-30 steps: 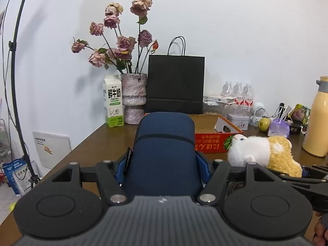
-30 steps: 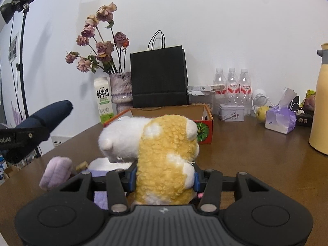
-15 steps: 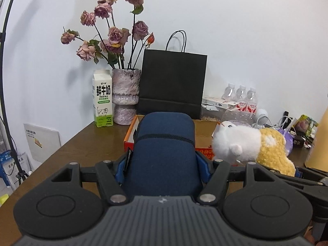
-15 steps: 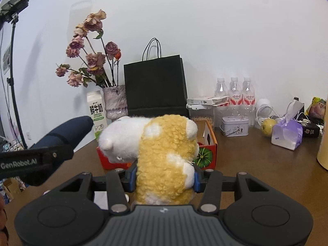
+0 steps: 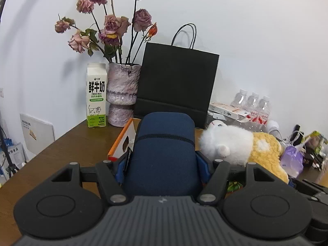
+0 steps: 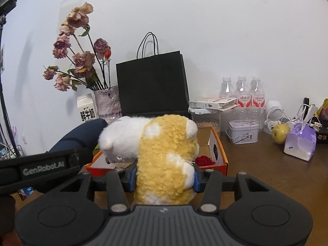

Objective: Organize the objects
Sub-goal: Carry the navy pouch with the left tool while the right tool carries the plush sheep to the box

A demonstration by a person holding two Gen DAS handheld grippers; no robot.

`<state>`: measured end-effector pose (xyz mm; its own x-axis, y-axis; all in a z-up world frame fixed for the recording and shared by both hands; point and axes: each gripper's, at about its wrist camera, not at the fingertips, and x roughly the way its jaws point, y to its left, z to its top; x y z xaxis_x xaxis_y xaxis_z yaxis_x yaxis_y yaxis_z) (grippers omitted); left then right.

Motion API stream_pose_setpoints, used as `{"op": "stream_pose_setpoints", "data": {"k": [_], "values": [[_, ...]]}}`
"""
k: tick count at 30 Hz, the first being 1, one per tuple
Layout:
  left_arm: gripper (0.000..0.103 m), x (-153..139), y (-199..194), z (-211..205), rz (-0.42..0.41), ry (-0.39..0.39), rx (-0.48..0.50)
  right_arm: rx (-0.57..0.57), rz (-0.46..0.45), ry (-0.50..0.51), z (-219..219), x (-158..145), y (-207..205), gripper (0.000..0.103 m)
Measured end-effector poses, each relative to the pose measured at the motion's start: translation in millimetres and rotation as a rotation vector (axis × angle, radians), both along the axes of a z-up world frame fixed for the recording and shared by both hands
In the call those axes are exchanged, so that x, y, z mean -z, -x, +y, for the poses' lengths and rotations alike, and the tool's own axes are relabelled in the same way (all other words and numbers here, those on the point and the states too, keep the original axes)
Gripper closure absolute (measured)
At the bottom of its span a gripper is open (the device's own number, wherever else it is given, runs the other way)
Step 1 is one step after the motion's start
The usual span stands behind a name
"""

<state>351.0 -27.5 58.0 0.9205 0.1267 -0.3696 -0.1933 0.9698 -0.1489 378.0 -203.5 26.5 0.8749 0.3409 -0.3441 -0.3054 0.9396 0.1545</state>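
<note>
My left gripper [image 5: 163, 164] is shut on a dark blue cylindrical pouch [image 5: 164, 151] and holds it over the near left end of an open orange cardboard box [image 5: 123, 139]. My right gripper [image 6: 164, 176] is shut on a yellow and white plush toy [image 6: 164, 155] and holds it above the front edge of the same box [image 6: 220, 153]. The plush also shows in the left wrist view [image 5: 231, 143], just right of the pouch. The pouch shows in the right wrist view [image 6: 82, 137], left of the plush. A red item [image 6: 204, 161] lies inside the box.
Behind the box stand a black paper bag [image 5: 176, 82], a vase of dried roses [image 5: 123, 96] and a milk carton [image 5: 96, 98]. To the right are water bottles [image 6: 242, 94], a small tin [image 6: 243, 134], an apple [image 6: 280, 130] and a purple tissue pack [image 6: 300, 143].
Both grippers have moved forward over the table and closer together, carrying the pouch and the plush up to the orange box. Both grips are unchanged.
</note>
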Motion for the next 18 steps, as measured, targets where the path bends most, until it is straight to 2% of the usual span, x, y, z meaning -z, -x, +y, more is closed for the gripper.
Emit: {"op": "stream_pose_setpoints", "data": {"k": [7, 18], "values": [[0.037, 0.6, -30.4, 2.2, 0.012, 0.002, -0.042, 0.002, 0.005, -0.016, 5.9, -1.7, -32.9, 0.056], [0.037, 0.0, -66.0, 8.3, 0.014, 0.008, -0.044, 0.012, 0.010, -0.008, 0.5, -3.6, -68.1, 0.056]]}}
